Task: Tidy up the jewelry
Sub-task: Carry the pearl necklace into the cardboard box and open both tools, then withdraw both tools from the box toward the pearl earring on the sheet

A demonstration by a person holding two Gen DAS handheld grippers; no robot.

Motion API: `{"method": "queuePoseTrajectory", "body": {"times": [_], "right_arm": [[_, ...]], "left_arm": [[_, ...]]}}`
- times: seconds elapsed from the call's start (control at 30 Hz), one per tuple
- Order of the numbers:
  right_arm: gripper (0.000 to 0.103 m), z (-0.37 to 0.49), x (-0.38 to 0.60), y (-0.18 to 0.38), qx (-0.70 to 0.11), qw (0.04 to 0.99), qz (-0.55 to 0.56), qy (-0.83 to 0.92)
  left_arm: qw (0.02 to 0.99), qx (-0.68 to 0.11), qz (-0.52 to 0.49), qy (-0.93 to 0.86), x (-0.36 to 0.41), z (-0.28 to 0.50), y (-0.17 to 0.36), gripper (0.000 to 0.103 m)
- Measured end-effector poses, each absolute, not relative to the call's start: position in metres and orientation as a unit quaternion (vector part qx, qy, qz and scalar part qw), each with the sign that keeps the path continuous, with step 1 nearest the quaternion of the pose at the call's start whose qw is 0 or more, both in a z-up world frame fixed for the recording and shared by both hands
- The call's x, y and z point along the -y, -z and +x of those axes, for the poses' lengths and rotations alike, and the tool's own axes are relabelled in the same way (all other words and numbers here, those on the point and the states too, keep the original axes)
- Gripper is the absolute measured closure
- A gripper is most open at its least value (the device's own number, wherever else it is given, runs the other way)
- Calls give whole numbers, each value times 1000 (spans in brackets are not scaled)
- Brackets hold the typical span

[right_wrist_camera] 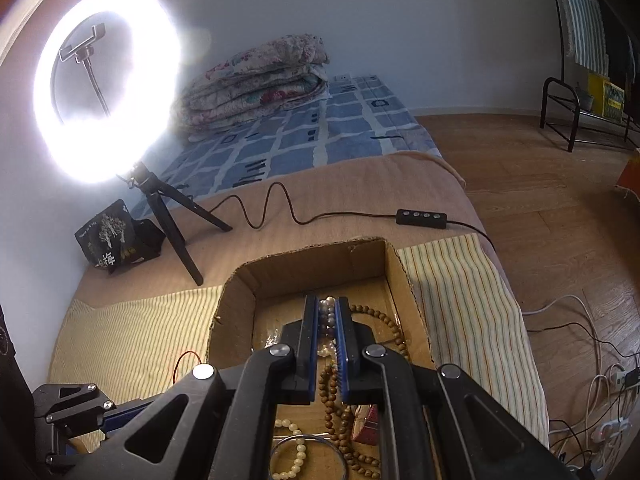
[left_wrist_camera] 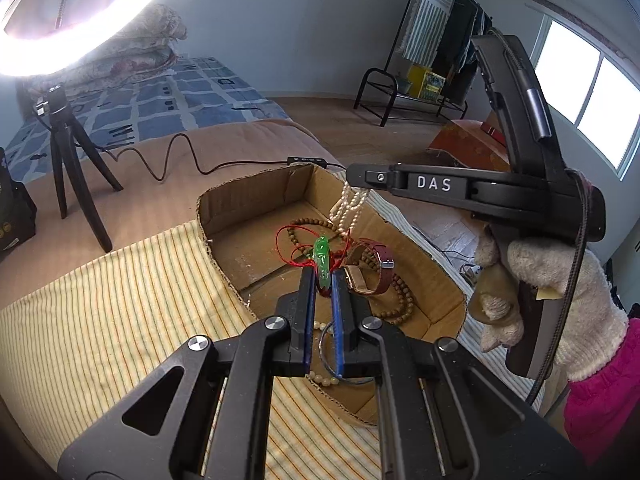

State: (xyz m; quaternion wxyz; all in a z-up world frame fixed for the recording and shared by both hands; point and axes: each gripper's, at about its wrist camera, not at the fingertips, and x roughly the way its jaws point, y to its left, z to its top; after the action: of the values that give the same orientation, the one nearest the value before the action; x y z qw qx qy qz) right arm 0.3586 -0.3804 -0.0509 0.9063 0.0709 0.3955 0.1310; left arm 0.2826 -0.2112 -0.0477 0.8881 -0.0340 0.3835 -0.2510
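Both tools hang over the cardboard box (left_wrist_camera: 224, 216) to drop their loads: left tool (left_wrist_camera: 323, 280) clamped on the green pendant (left_wrist_camera: 321, 258), right tool (right_wrist_camera: 328, 312) on the pearl strand (left_wrist_camera: 350, 208).

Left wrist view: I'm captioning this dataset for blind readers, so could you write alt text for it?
The left claw is shut on a green pendant with a red cord, over a cardboard box of jewelry on a bed. To the right, a gloved hand holds the right claw, from which a pearl strand hangs into the box.
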Motion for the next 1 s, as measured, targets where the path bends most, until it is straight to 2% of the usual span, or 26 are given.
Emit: {"method": "queuePoseTrajectory", "body": {"times": [0.23, 0.27, 0.3, 0.33, 0.37, 0.4, 0.43, 0.47, 0.5, 0.53, 0.57, 0.73, 1.0], "right_arm": [[97, 359, 380, 53, -397, 906, 69, -133], [95, 359, 380, 52, -396, 906, 71, -132], [89, 359, 379, 52, -396, 906, 70, -131], [74, 359, 378, 51, -395, 907, 67, -127], [70, 358, 377, 50, -391, 909, 64, -126], [67, 357, 376, 49, -388, 911, 59, -123], [58, 356, 374, 48, -387, 913, 54, -120], [42, 355, 374, 47, -387, 913, 51, -117], [34, 354, 373, 46, -384, 915, 48, -111], [24, 353, 374, 44, -381, 917, 48, -108], [21, 352, 374, 42, -376, 919, 49, -108], [12, 347, 373, 34, -365, 924, 47, -100], [10, 333, 364, 21, -357, 928, 40, -100]], "left_arm": [[884, -389, -33, 257, 217, 283, 51, 97], [884, -390, -33, 256, 217, 283, 52, 97], [883, -391, -34, 258, 217, 283, 52, 97], [882, -392, -34, 259, 218, 283, 51, 96], [882, -394, -33, 258, 218, 282, 51, 94], [882, -394, -33, 257, 217, 282, 51, 80], [883, -392, -35, 256, 216, 282, 50, 61], [884, -389, -37, 256, 215, 281, 49, 54], [887, -384, -39, 254, 213, 280, 48, 50], [888, -382, -39, 253, 212, 279, 46, 50], [888, -383, -38, 253, 212, 279, 46, 50], [887, -387, -33, 250, 212, 275, 44, 49], [889, -382, -31, 249, 201, 263, 36, 49]]}}
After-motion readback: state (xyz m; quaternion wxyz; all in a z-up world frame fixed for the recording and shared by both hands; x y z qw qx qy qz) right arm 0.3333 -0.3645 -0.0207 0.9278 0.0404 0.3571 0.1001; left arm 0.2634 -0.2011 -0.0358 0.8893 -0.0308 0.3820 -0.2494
